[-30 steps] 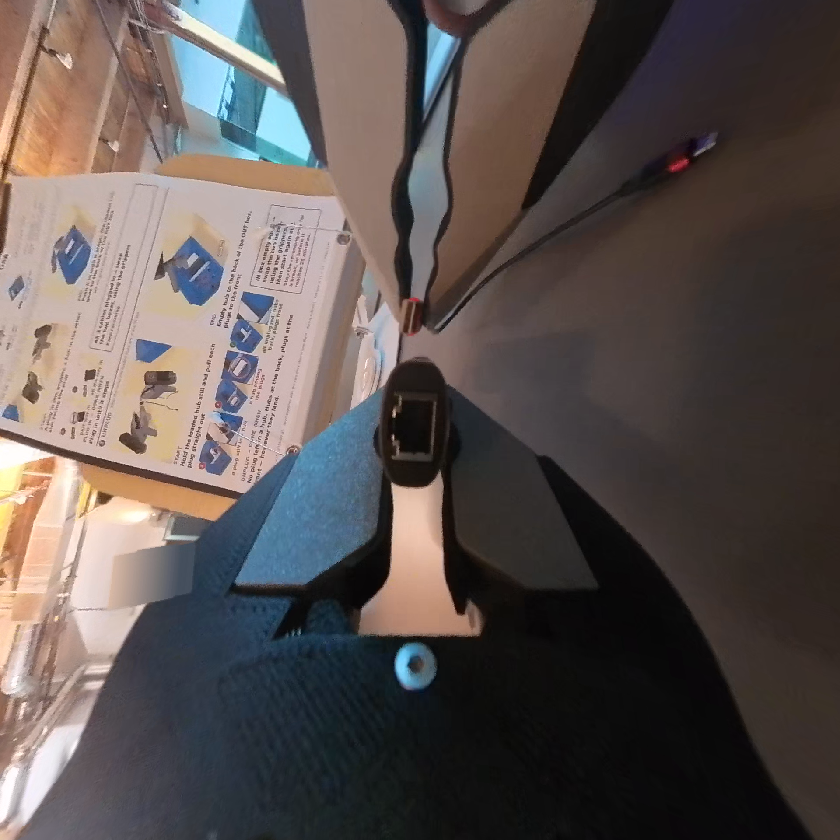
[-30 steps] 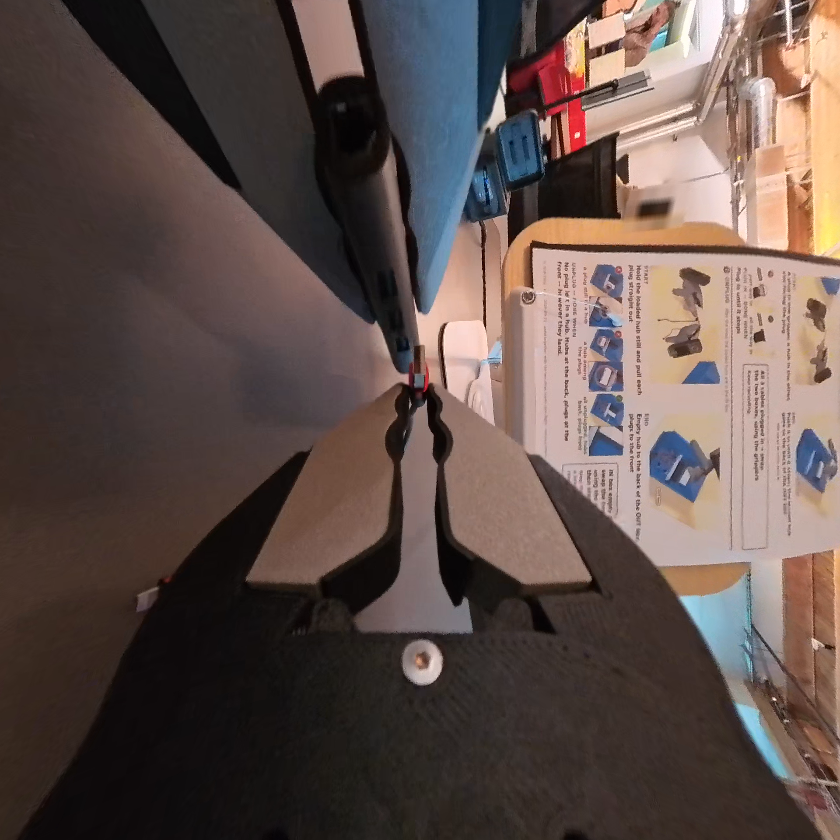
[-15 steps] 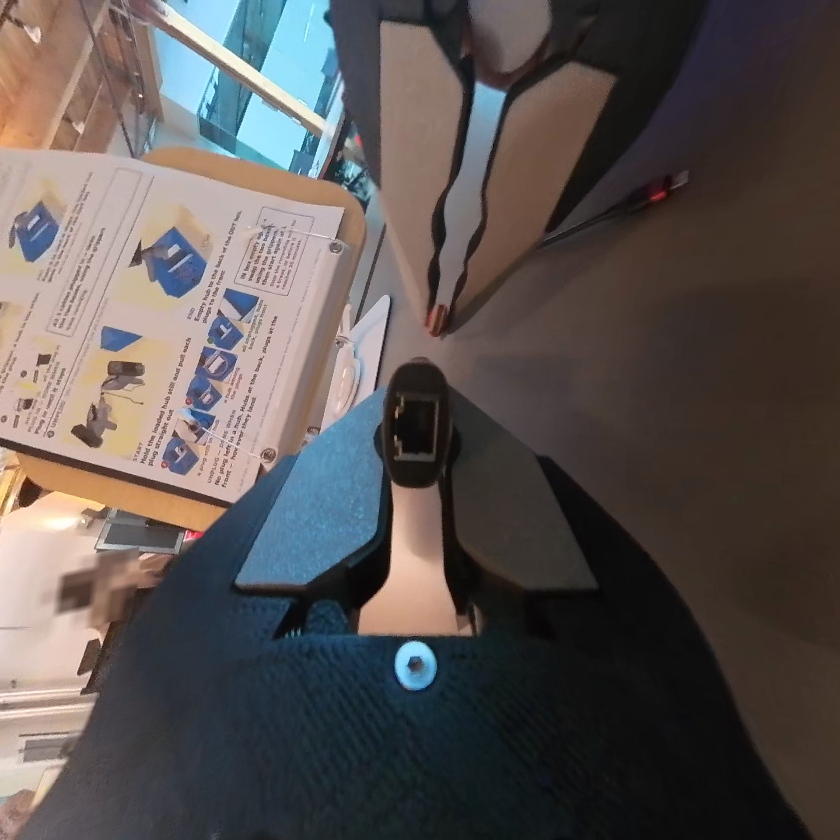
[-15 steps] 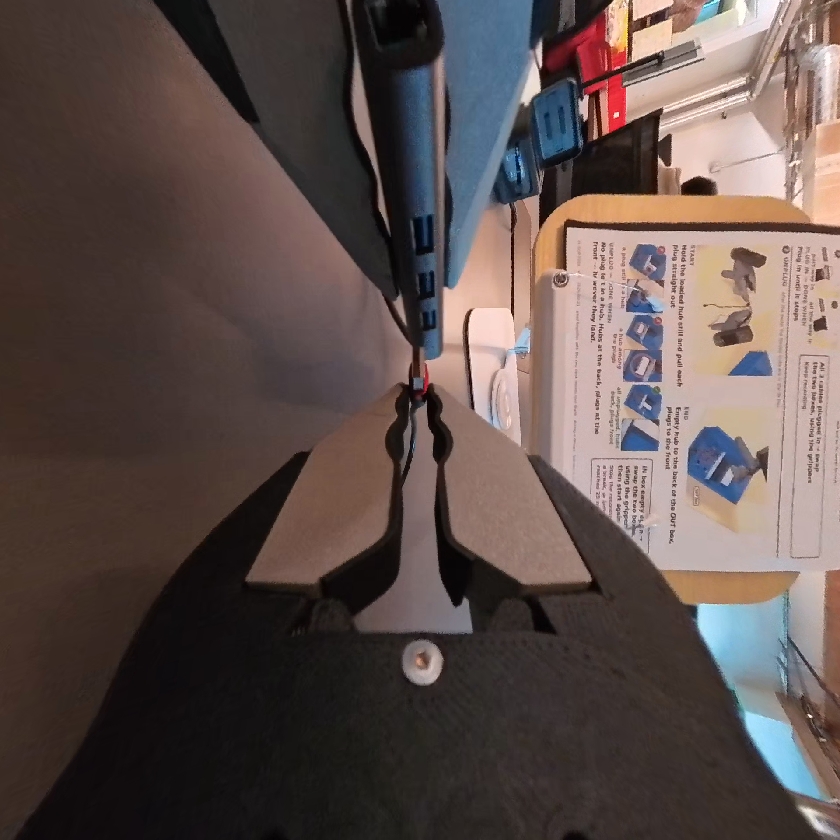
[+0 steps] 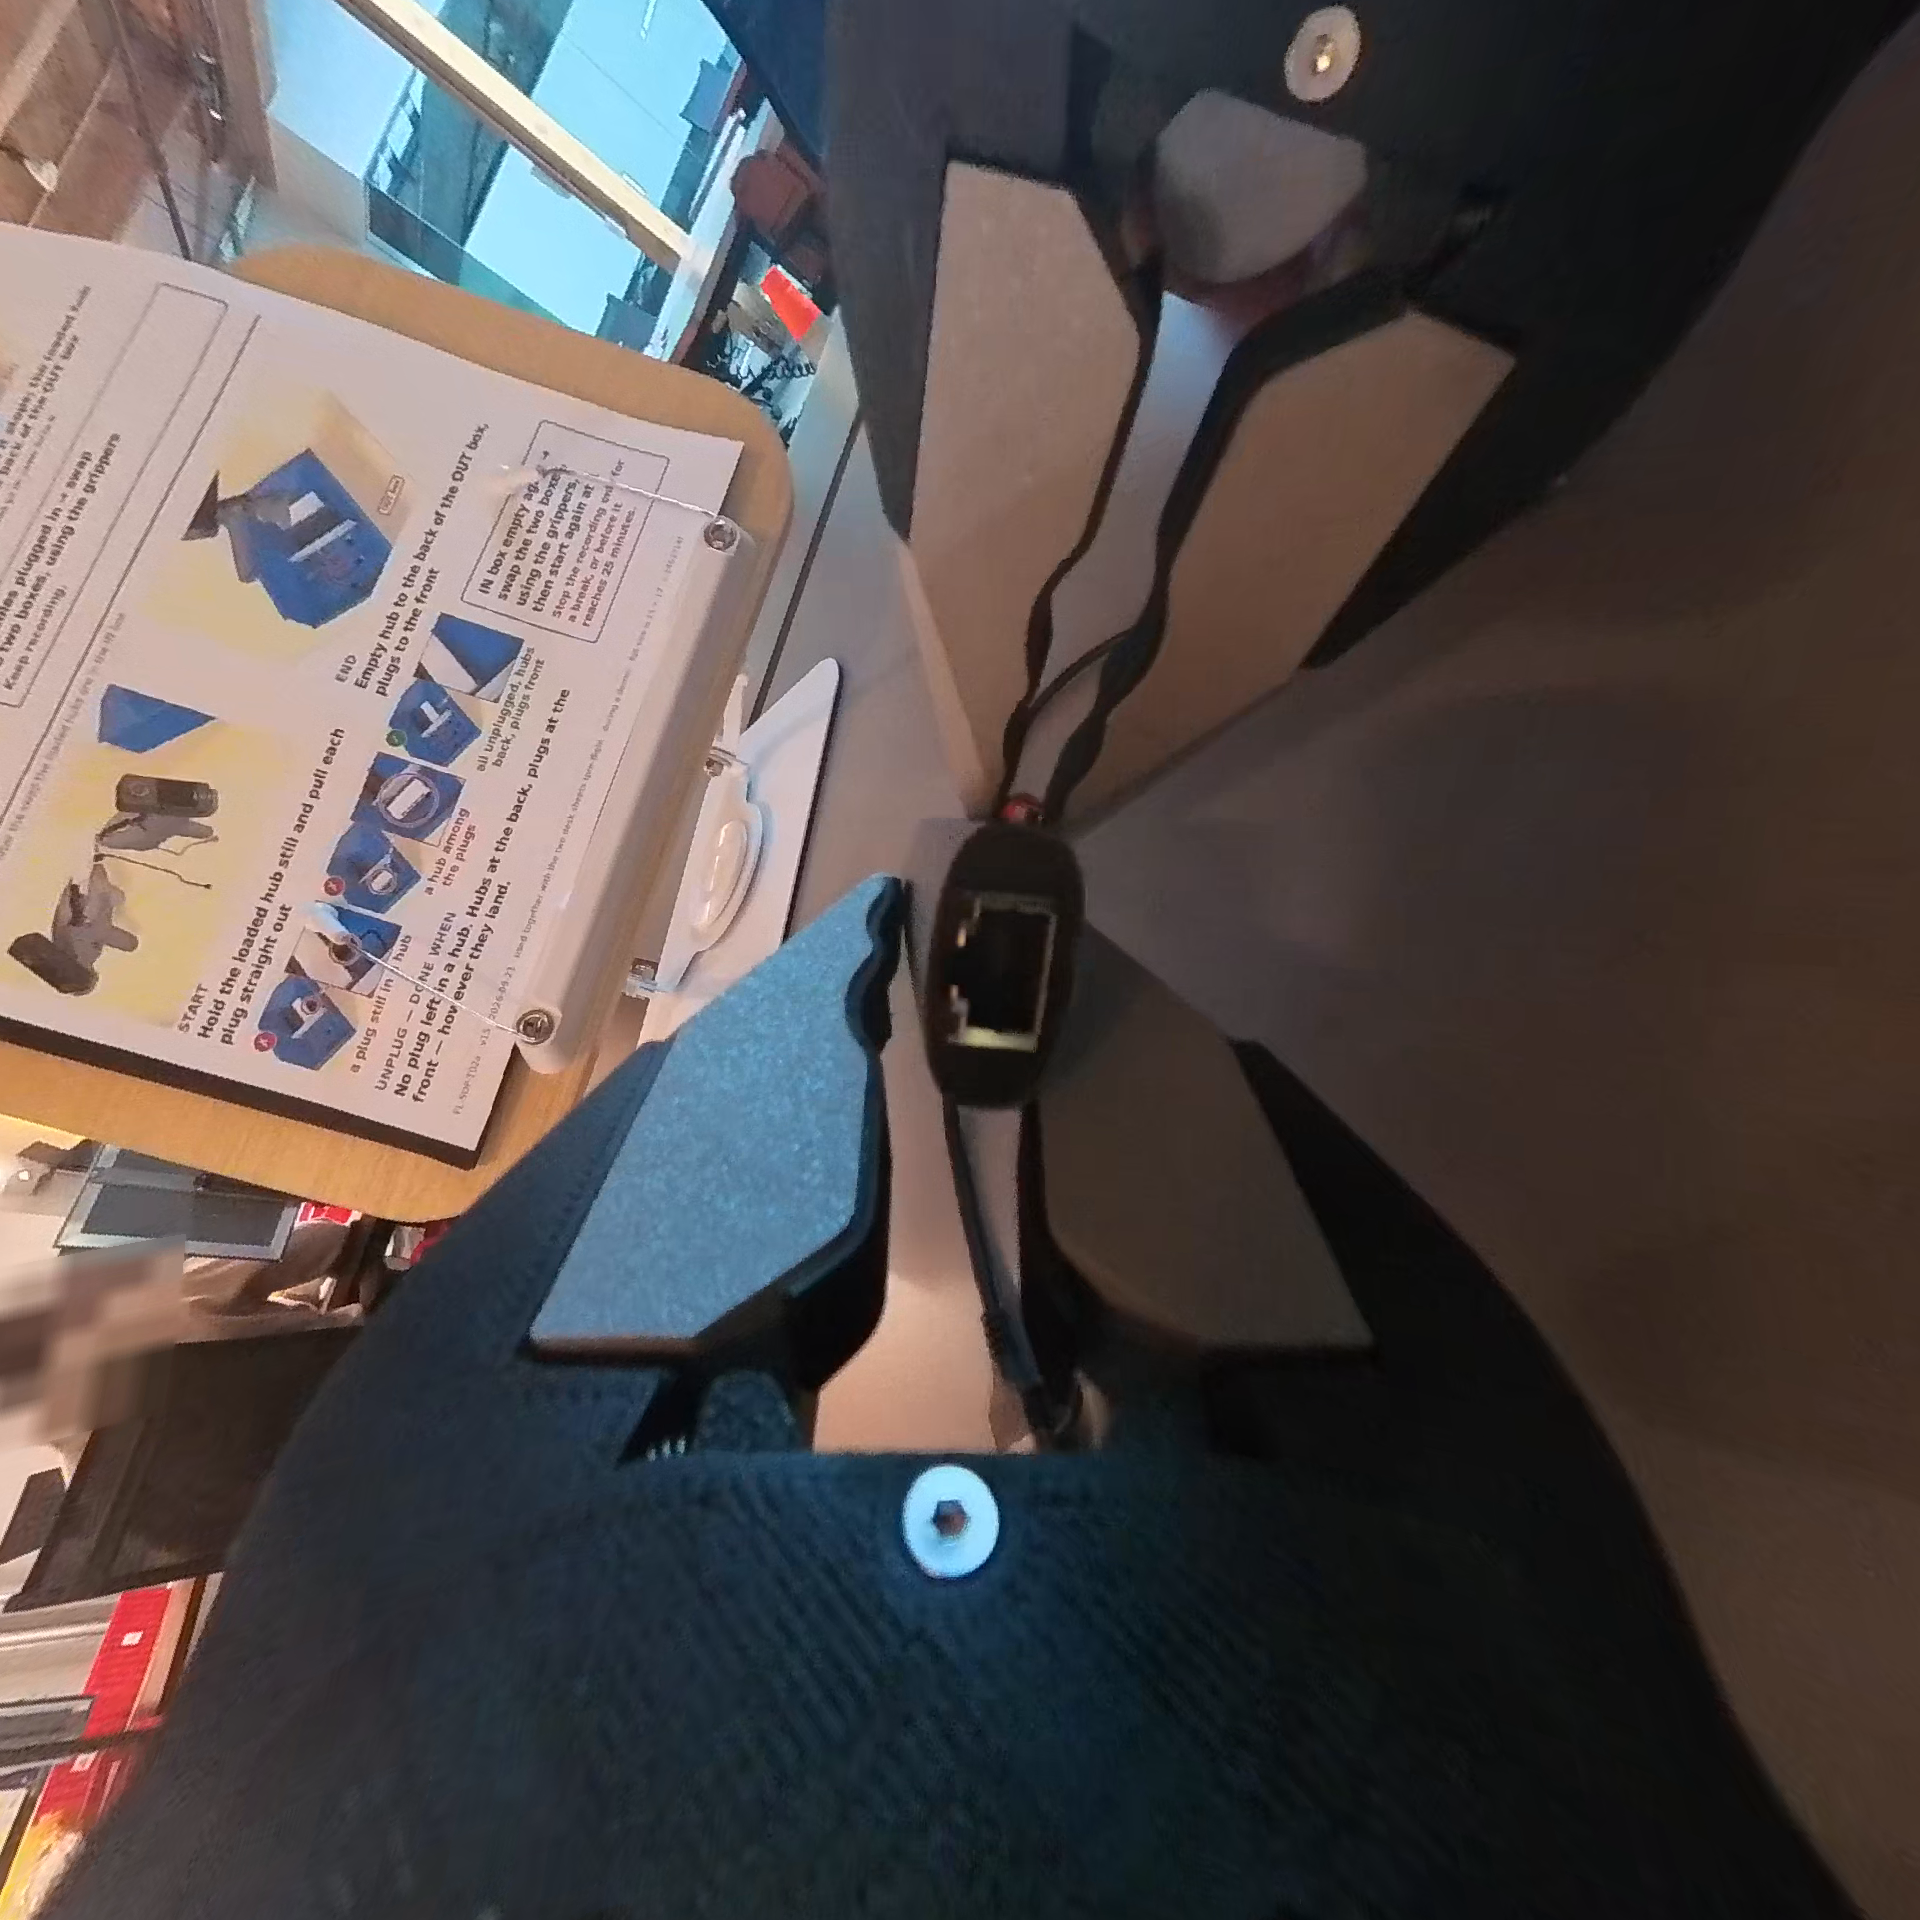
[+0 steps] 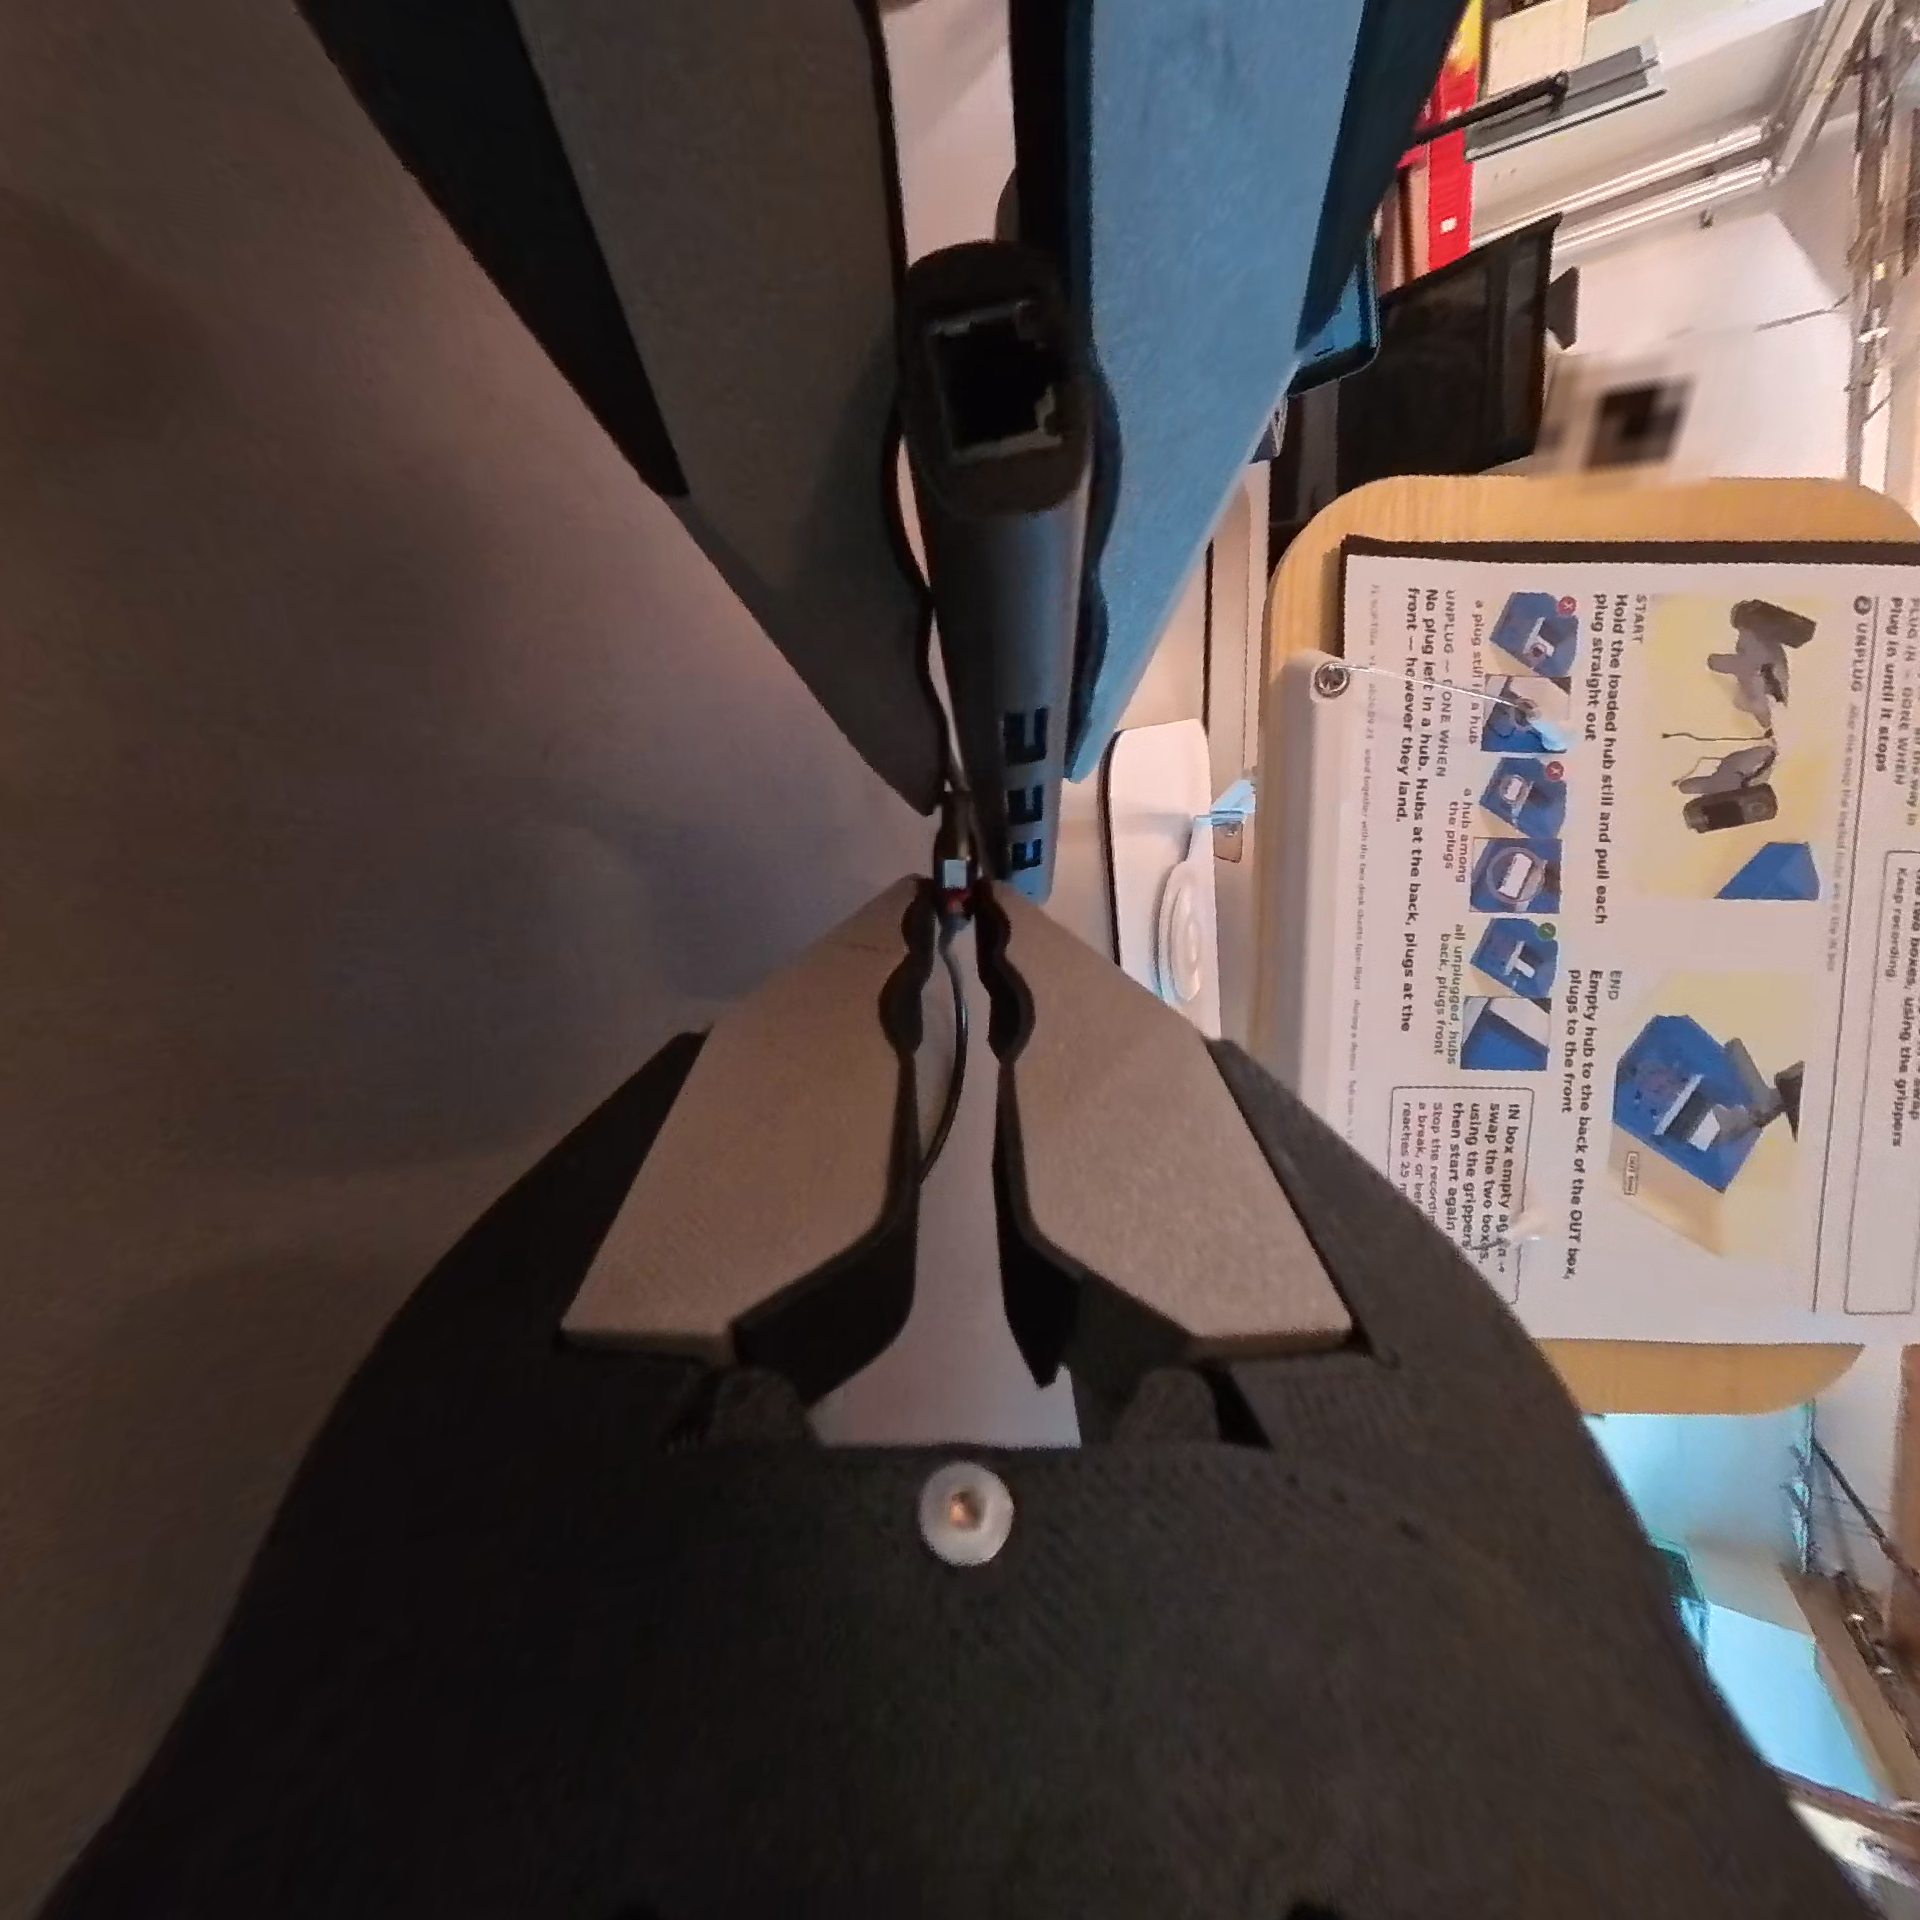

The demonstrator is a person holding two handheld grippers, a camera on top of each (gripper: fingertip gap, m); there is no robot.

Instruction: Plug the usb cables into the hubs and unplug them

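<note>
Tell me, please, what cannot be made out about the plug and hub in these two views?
- Right wrist view: plug tip at the hub; too small to tell if seated.
- Left wrist view: hub's side ports, hidden behind its end face.
- Left wrist view: plug mostly hidden by right gripper's fingers.

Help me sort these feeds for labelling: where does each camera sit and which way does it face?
Left wrist view: on the left gripper, looking along its fingers at the black oblong USB hub they clamp; right gripper opposite.
Right wrist view: on the right gripper, facing that hub, pinching the red-tipped USB plug.
Shared: hub, plug, illustrated instruction sheet.
</note>
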